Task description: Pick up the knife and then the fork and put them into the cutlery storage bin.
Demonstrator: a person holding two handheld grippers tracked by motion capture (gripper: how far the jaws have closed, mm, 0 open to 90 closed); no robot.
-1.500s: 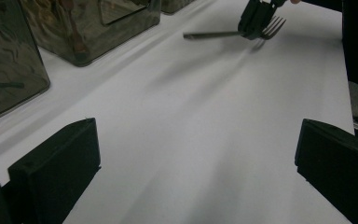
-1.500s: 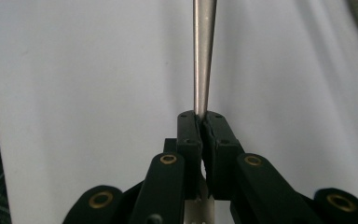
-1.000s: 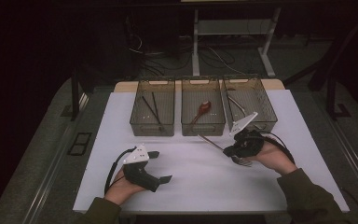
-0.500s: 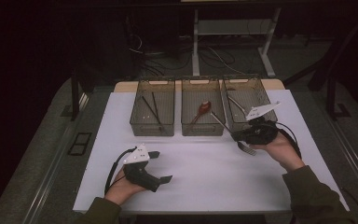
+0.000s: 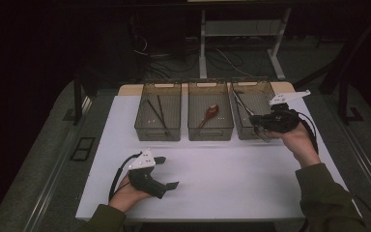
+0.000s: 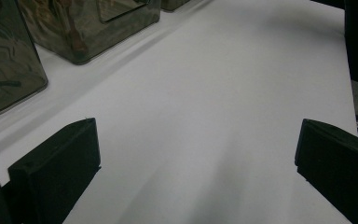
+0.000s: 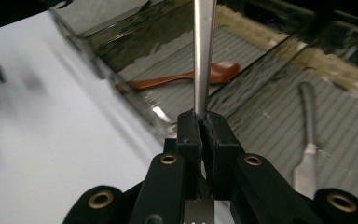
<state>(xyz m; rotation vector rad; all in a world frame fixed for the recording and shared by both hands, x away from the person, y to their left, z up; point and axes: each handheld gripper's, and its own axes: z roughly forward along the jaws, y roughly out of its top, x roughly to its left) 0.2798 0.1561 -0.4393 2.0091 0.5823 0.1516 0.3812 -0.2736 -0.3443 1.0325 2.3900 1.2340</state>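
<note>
Because the right hand-held gripper (image 7: 200,128) is clamping a metal utensil (image 7: 204,51) by its handle, it is hanging over the right bin (image 5: 251,130), probably for sorting; the left hand-held gripper (image 5: 166,173) is resting open on the table (image 5: 232,183).

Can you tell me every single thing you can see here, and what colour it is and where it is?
Bins: three, clear smoky brown, in a row at the far side of the table.
Sticks: two, dark, in the left bin.
Spoon: one, reddish brown, in the middle bin.
Metal utensil: one, silver, lying in the right bin.
Metal handle: one, silver, gripped by the right gripper above the bins; what kind of utensil, I cannot tell.
Table: one, white top.
Left gripper: black, open, low over the table's near left.
Right gripper: black, shut on the metal handle, at the right bin.
</note>
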